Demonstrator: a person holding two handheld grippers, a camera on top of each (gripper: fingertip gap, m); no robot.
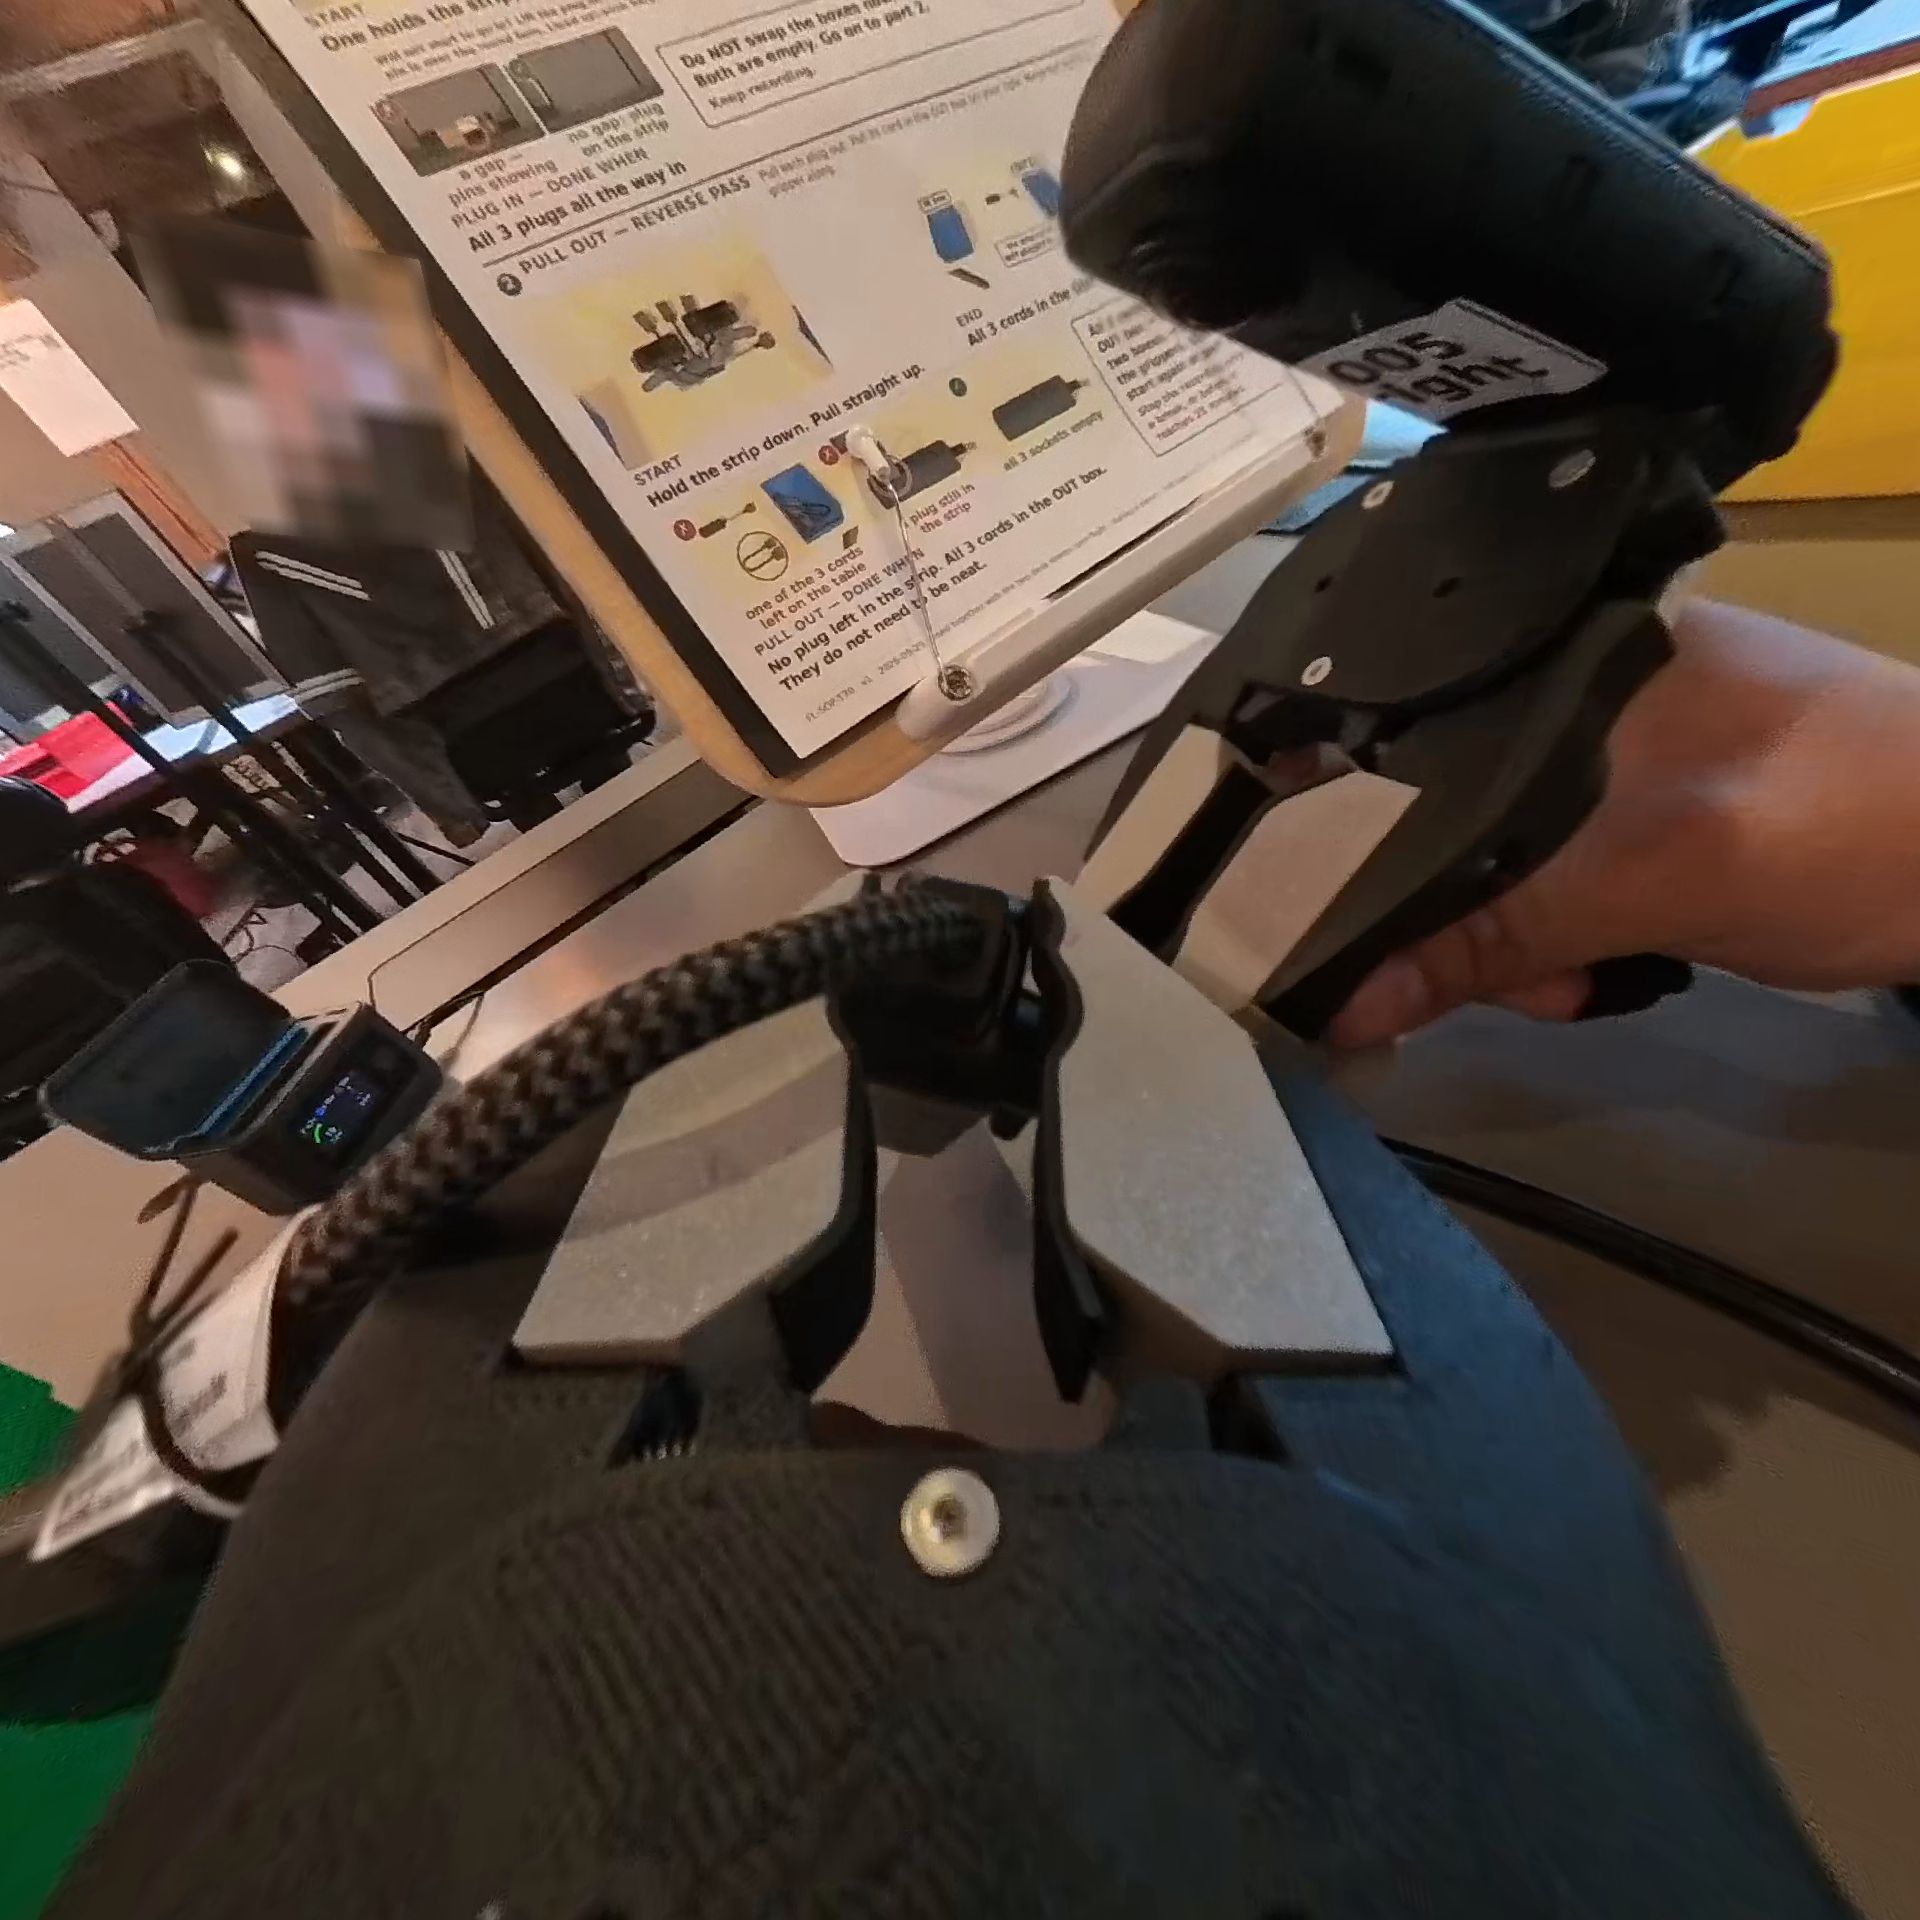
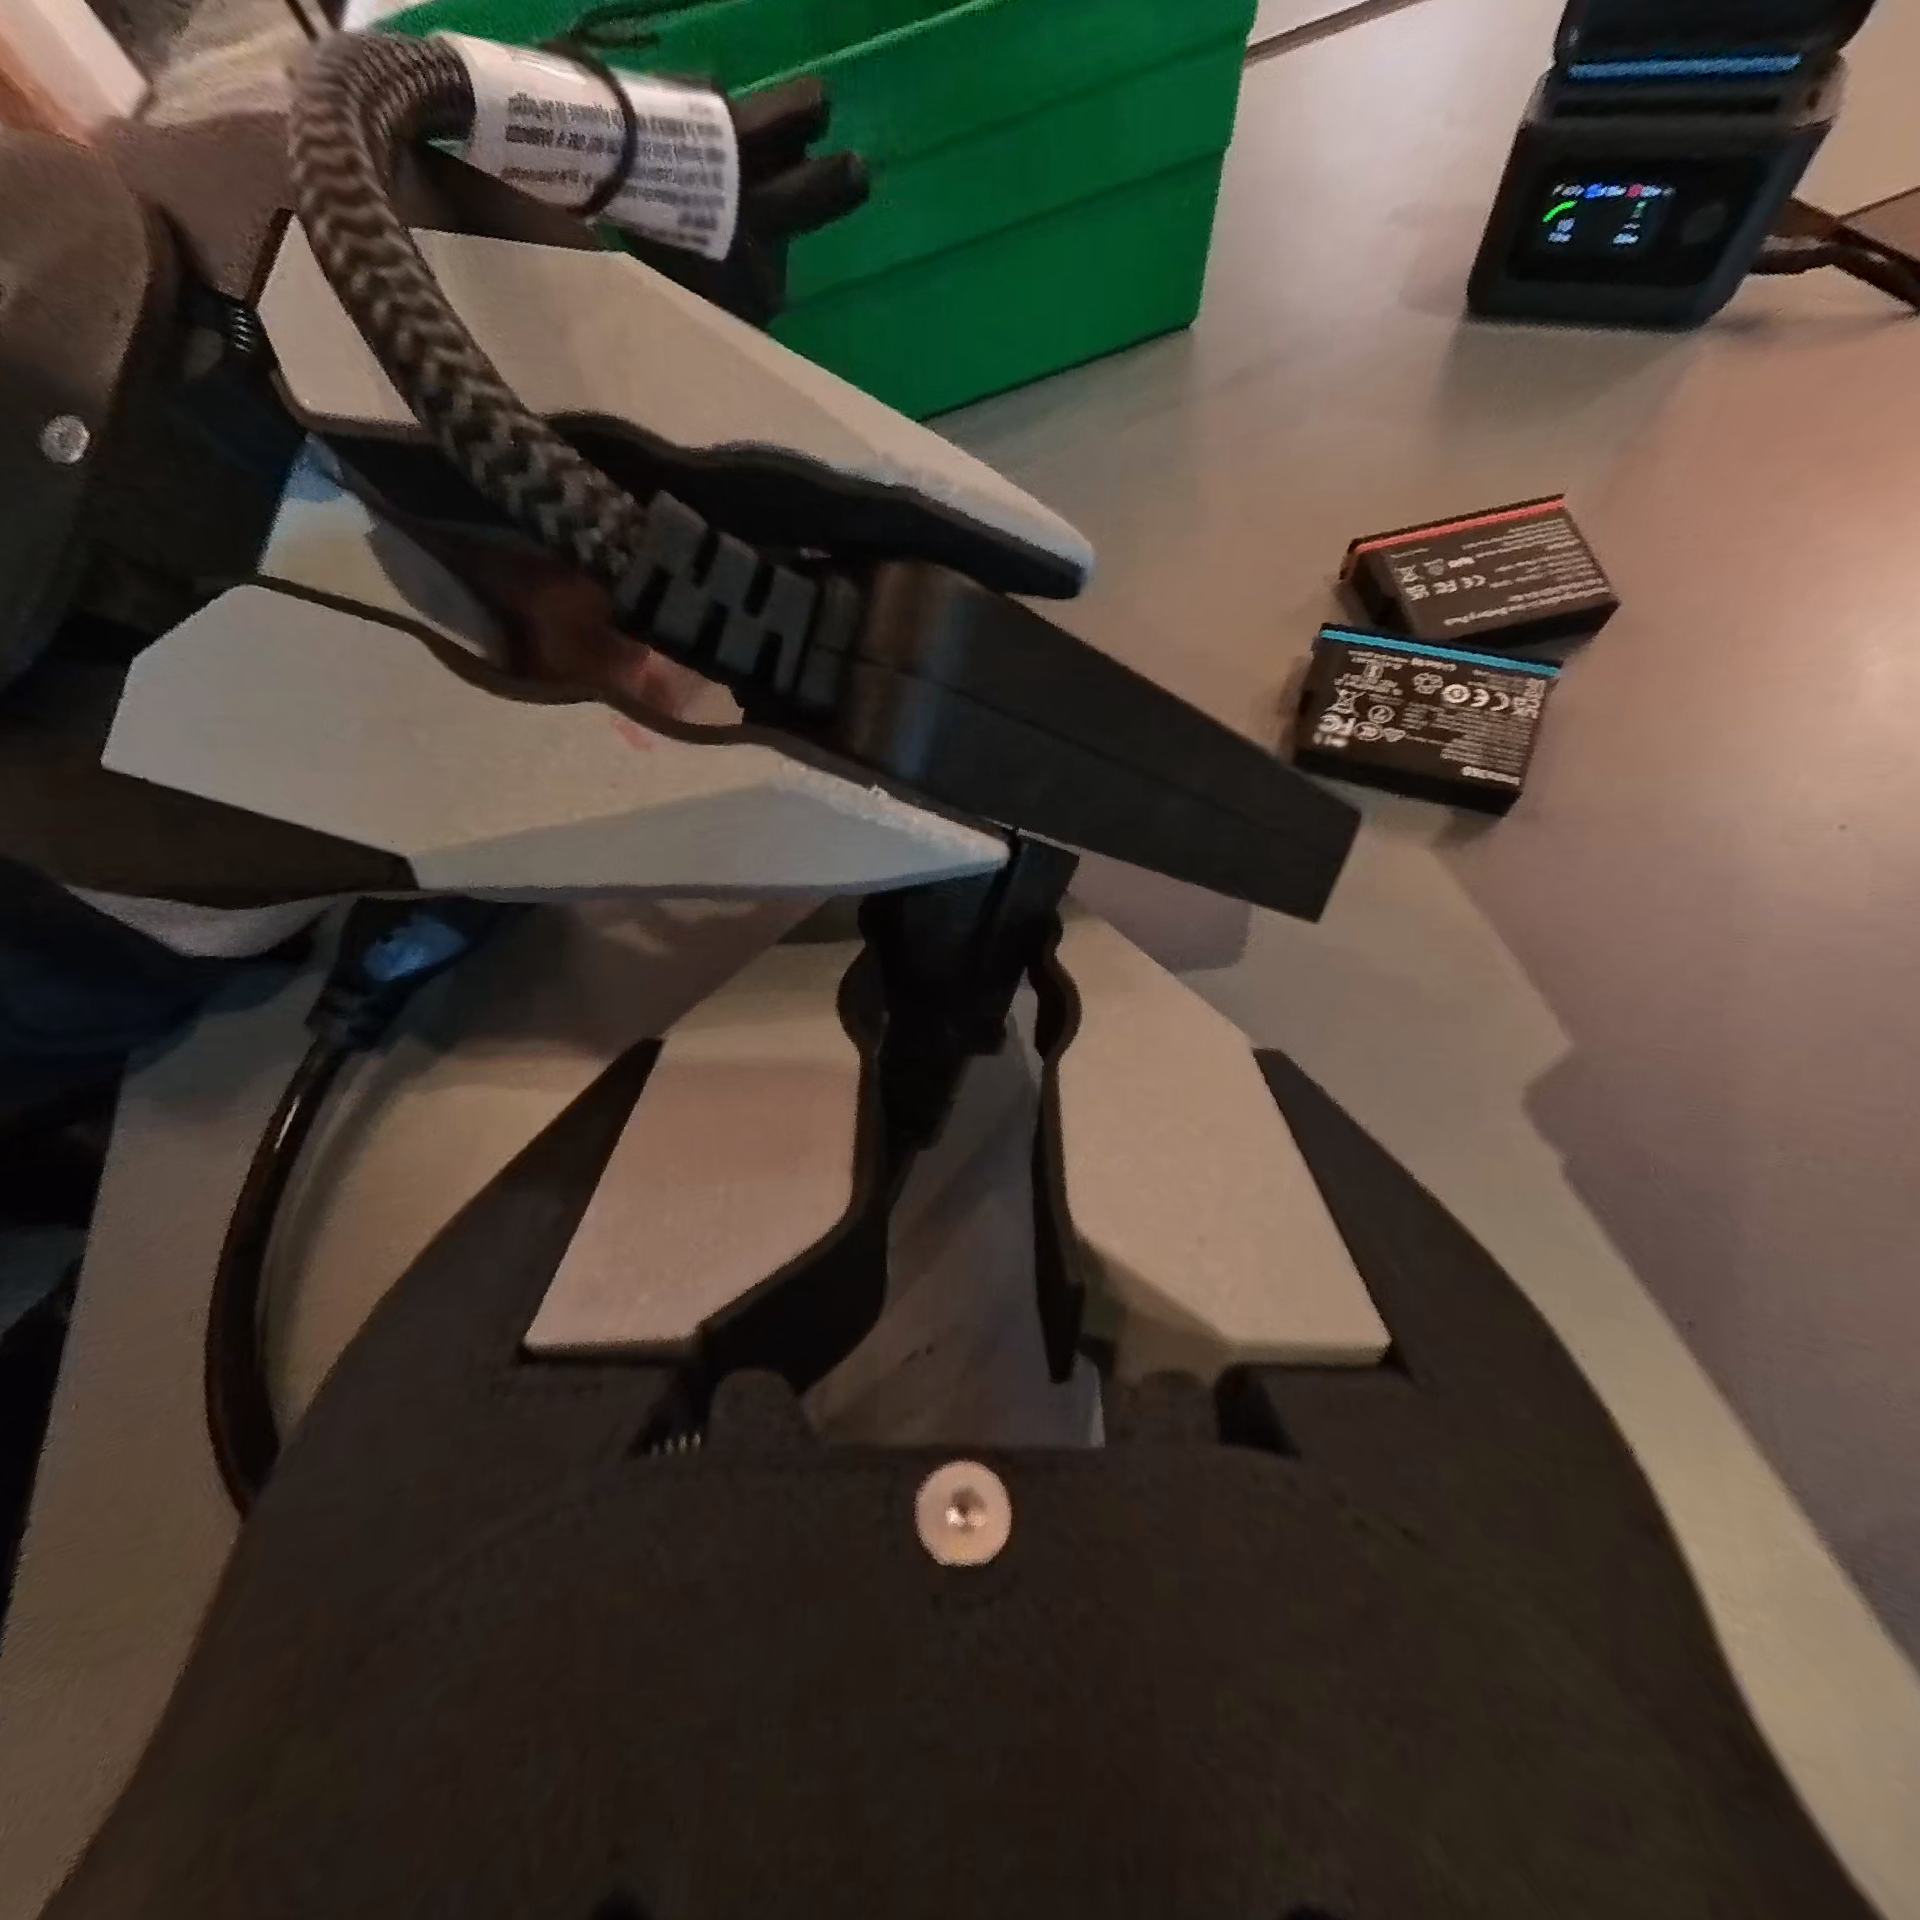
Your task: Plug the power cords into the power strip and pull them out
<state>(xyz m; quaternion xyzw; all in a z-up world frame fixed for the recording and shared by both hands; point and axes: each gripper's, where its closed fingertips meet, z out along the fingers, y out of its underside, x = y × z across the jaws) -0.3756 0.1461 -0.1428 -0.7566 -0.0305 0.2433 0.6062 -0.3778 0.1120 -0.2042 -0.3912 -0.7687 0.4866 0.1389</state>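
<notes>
My left gripper [image 1: 940, 935] is shut on the end of a flat black power strip [image 1: 935, 997], held above the table. The strip's braided cord [image 1: 582, 1049] curves off to the left. In the right wrist view the left gripper [image 2: 1039, 717] comes in from the left, holding the power strip [image 2: 1091, 769] tilted, with its braided cord [image 2: 447, 343] and a white tag [image 2: 613, 145]. My right gripper [image 2: 956, 987] is shut on a black plug [image 2: 940, 1029] that meets the strip's underside. The plug's black cord [image 2: 249, 1247] loops to the left. The right gripper [image 1: 1195, 914] shows in the left wrist view, held by a hand.
A green bin [image 2: 987, 177] stands at the back of the grey table [image 2: 1558, 1039]. Two black batteries [image 2: 1475, 582] and a small charger case [image 2: 1652, 208] lie to the right. An instruction board [image 1: 831, 364] stands behind, and a yellow box [image 1: 1829, 291] is at the far right. The grippers' ends are close to 7 centimetres from one another.
</notes>
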